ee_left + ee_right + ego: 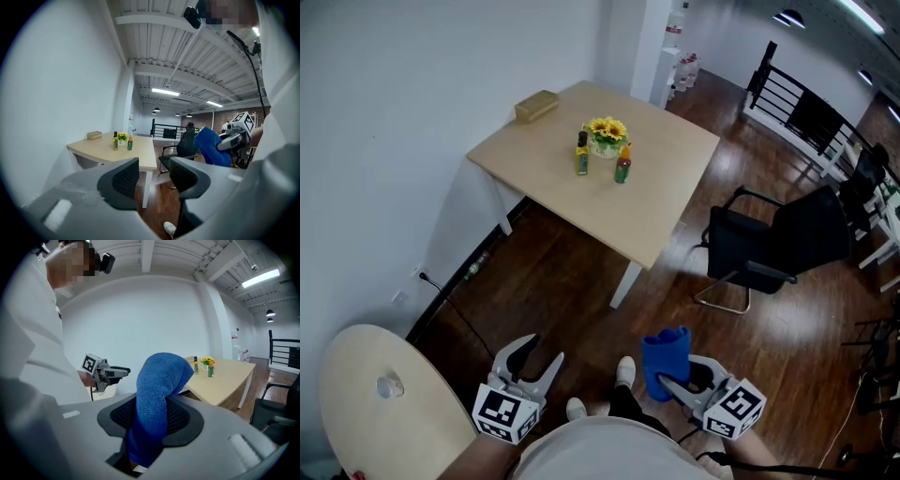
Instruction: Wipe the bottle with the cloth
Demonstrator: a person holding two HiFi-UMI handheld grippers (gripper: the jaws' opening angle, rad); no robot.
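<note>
Two small bottles stand on the pale wooden table (pixel 666 211) far ahead: a dark one with a yellow label (pixel 581 155) and a green one with an orange cap (pixel 622 167). My right gripper (pixel 677 382) is shut on a blue cloth (pixel 666 356), which stands up out of the jaws (pixel 159 394). My left gripper (pixel 534 361) is open with nothing between its fingers (pixel 125 180). Both grippers are held over the dark wood floor, well short of the table. The left gripper view shows the bottles (pixel 130 143) small and distant.
A pot of yellow flowers (pixel 606 133) stands just behind the bottles, and a tan box (pixel 536 106) lies at the table's far corner. A black office chair (pixel 787 244) is to the table's right. A round pale table (pixel 375 403) is at my near left, against the white wall.
</note>
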